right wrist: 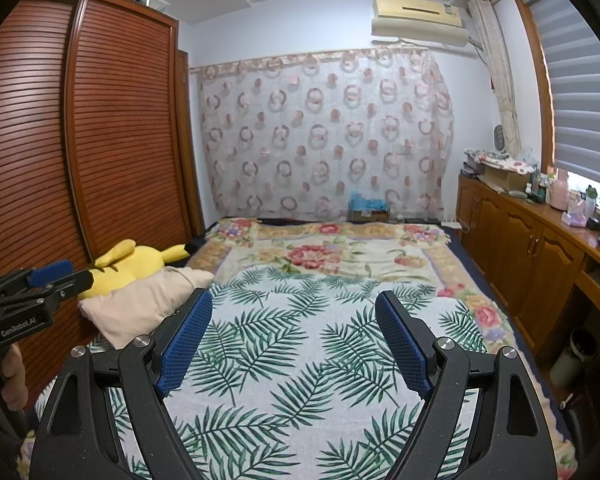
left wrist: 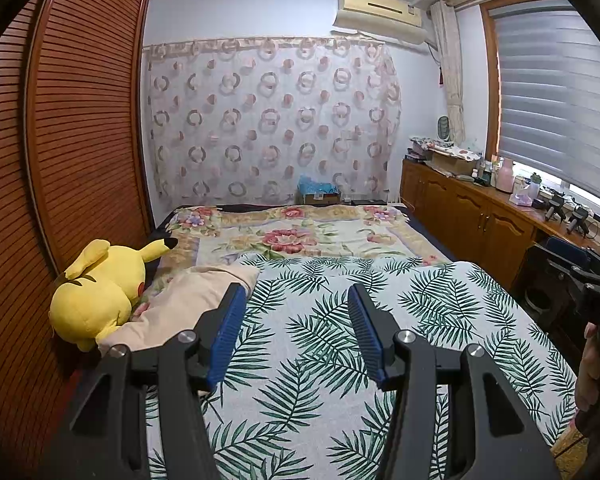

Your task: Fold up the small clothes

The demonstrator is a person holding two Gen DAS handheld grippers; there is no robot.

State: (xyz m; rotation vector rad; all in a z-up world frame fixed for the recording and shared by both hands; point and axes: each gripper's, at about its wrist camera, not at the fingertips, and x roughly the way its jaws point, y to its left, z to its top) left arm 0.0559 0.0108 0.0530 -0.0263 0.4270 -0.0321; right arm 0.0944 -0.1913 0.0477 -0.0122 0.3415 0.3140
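Ahead and to the left of the left gripper (left wrist: 296, 300), whose jaws gape empty, a beige garment (left wrist: 188, 300) lies crumpled against a yellow plush toy (left wrist: 100, 292). It looks light and limp; a corner suits pinching. The right gripper (right wrist: 294, 312) likewise stands wide, holding nothing.

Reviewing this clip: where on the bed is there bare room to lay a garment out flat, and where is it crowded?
The palm-leaf sheet lies bare ahead of both open grippers, left and right, bordered by the floral blanket beyond. The blanket looks bare too. Crowded: the wardrobe-side corner, with the beige cloth and yellow plush.
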